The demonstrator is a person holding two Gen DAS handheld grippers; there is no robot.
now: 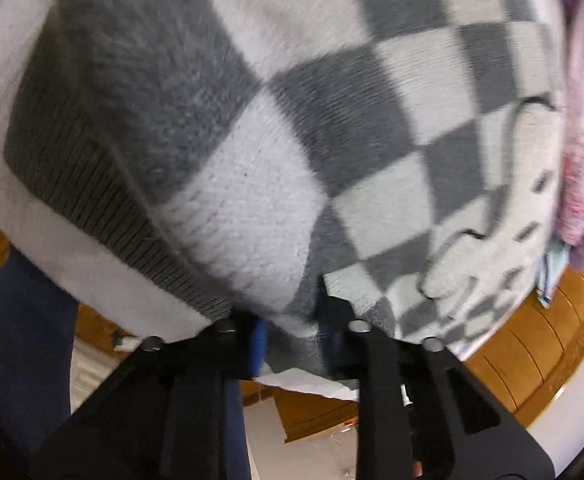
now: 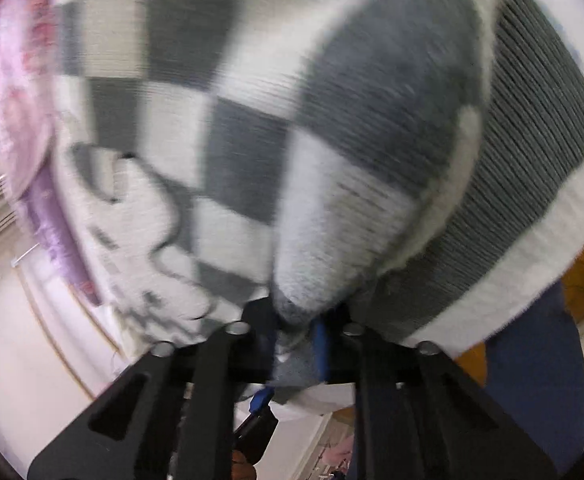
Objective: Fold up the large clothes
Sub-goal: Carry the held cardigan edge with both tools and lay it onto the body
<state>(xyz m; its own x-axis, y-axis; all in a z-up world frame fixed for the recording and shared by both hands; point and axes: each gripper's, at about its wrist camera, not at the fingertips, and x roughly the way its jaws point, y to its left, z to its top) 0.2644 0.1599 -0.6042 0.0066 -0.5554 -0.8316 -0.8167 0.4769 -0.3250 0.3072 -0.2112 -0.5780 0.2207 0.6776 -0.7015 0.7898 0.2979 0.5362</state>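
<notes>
A grey and white checkered knit sweater [image 1: 292,128] with a dark ribbed hem fills the left wrist view. My left gripper [image 1: 292,330] is shut on a bunched edge of it, the cloth squeezed between the black fingers with blue pads. The same sweater [image 2: 252,120] covers most of the right wrist view, blurred. My right gripper [image 2: 295,332] is shut on a rounded fold of white and grey knit. The ribbed hem [image 2: 531,140] runs along the right of that view. What lies under the sweater is hidden.
A pink and purple fluffy garment [image 1: 583,160] lies beyond the sweater, also seen as fluffy cloth [image 2: 16,100] at the left of the right wrist view. Wooden floor [image 1: 531,360] shows below. A dark blue trouser leg [image 1: 16,340] stands at the lower left.
</notes>
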